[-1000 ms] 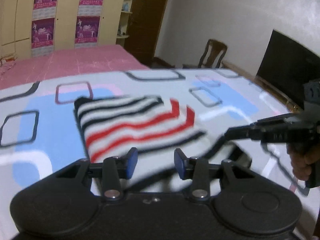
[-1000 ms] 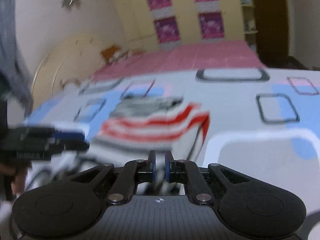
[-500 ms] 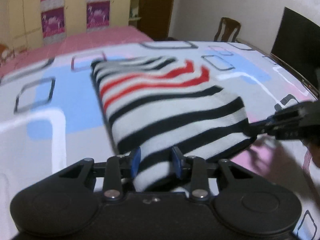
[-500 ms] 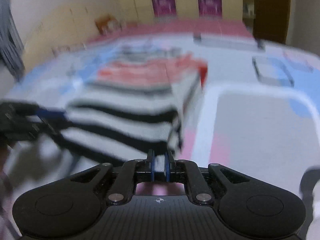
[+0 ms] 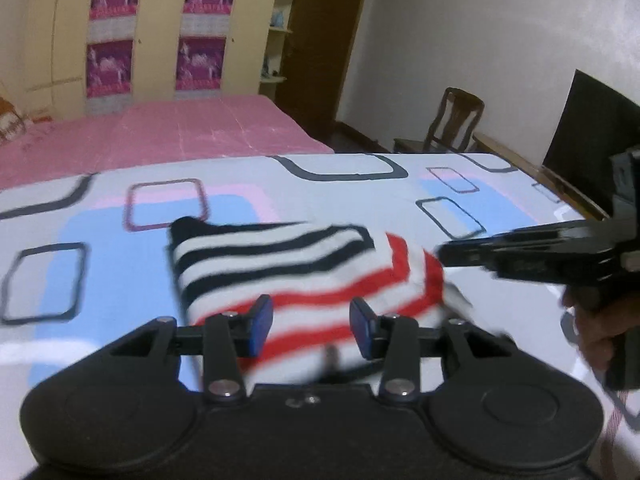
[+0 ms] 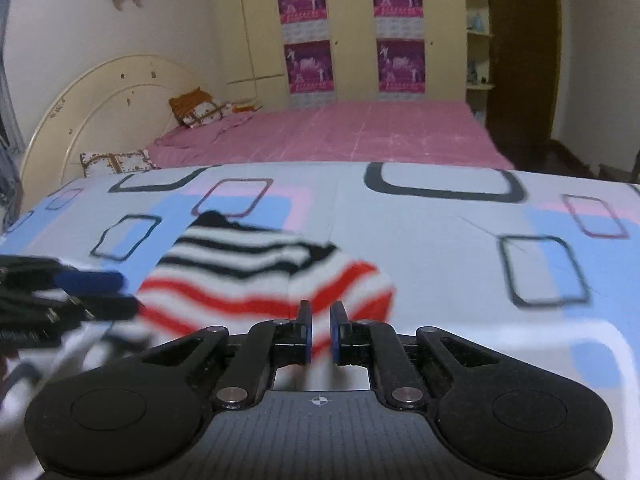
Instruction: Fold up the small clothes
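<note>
Striped knit top mid-fold on the patterned bedsheet

The folded striped top (image 5: 304,276) lies on the patterned bedsheet (image 5: 400,208). The left gripper (image 5: 311,326), whose jaws have just been opening, stands spread over the red-striped edge without visibly pinching it; the right gripper (image 6: 320,334) is nearly pressed together, a thin fold of cloth seemingly caught between. Best to lay both corners down level, edges aligned, before letting go.

place: home bedroom | shown by: pink bed (image 6: 360,132), headboard (image 6: 100,96), wardrobe (image 6: 352,28)
</note>
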Demonstrator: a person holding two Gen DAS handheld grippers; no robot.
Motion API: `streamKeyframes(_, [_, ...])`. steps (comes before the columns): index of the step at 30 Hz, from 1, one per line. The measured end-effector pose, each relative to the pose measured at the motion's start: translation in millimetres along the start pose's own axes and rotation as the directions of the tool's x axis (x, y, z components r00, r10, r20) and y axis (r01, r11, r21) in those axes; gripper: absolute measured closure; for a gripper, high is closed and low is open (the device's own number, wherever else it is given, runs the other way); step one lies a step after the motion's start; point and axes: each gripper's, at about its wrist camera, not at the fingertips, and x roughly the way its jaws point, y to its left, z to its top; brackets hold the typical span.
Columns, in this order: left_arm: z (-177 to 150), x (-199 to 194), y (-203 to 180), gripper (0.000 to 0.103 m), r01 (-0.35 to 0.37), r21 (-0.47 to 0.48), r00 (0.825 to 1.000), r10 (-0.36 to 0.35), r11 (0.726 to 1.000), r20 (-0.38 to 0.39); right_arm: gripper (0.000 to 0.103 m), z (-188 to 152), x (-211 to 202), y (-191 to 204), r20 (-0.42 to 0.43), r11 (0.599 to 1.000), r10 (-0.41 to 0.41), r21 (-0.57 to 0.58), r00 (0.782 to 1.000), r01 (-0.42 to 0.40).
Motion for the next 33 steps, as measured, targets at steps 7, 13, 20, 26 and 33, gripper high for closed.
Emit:
streamKeyframes(7, [-13.3, 45.1, 8.8, 0.06, -0.051, 0.018, 0.994, 0.052, 0.999, -0.096, 0.094, -5.3, 60.2, -3.3, -0.132, 0.998, -0.052, -0.041, 0.99, 0.047])
streamKeyframes(13, [-13.9, 31.2, 2.6, 0.062, -0.067, 0.046, 0.995, 0.07, 0.997, -0.067, 0.094, -3.3, 37.2, -5.7, -0.053, 0.999, -0.047, -0.023, 0.997, 0.046])
streamKeyframes(20, [-9.8, 23.6, 1.7, 0.039, -0.108, 0.043, 0.992, 0.111, 0.993, -0.063, 0.093, -4.0, 40.8, -6.1, -0.111, 0.999, -0.036, 0.013, 0.993, 0.037])
streamKeyframes(26, [-23.3, -6.8, 20.1, 0.017, -0.107, -0.049, 0.992, 0.104, 0.993, -0.075, 0.021, -14.5, -3.5, -64.3, -0.056, 0.952, 0.074, 0.303, 0.996, -0.054])
streamKeyframes(33, [-40.7, -2.8, 59.6, 0.022, 0.038, -0.34, 0.987, -0.088, 0.94, -0.134, 0.03, -45.5, 2.5, -101.8, -0.118, 0.806, 0.31, 0.56, 0.943, -0.195])
